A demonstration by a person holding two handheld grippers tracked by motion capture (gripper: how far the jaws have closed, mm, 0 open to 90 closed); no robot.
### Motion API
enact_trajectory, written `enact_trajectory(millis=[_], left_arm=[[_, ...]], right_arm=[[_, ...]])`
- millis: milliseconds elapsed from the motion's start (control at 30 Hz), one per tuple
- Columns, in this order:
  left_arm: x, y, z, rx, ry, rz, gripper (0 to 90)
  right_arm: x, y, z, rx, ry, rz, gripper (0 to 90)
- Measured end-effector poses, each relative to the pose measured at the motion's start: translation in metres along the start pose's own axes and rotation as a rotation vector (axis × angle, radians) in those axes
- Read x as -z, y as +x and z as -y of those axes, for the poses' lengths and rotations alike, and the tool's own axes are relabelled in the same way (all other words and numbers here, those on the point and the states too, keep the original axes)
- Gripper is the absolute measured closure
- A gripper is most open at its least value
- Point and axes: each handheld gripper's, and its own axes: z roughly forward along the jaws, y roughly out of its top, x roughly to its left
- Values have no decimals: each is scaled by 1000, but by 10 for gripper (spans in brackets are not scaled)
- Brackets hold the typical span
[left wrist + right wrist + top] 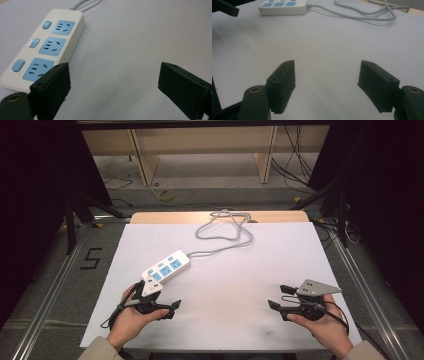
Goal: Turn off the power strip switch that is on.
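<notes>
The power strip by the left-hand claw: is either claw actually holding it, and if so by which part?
No. Both the left gripper and right gripper are open and hold nothing; the power strip lies on the table beside the left one.

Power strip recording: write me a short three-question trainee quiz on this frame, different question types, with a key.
1. True or false: the left claw is closed on the power strip.
2. Multiple choice: how many blue socket panels does the power strip carry in the left gripper view? A) two B) three C) five
3. Fill in: the strip's grey cable loops toward the ____ edge of the white table in the high view.

Key
1. False: its jaws stand wide apart over bare table beside the strip.
2. B.
3. Far. The right claw is also open, holding nothing.
</notes>
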Motion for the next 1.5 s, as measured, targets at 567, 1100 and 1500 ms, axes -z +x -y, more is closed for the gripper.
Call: enact_trajectory(millis=[567, 1100, 1500], left_arm=[[14, 9, -12, 33, -81, -124, 601], [5, 29, -38, 86, -36, -140, 897], [-8, 52, -49, 66, 27, -192, 897]], right_arm=[[-1, 2, -1, 9, 3, 0, 306], [-2, 2, -1, 10, 11, 1, 310], [-2, 1, 0, 4, 11, 0, 310]])
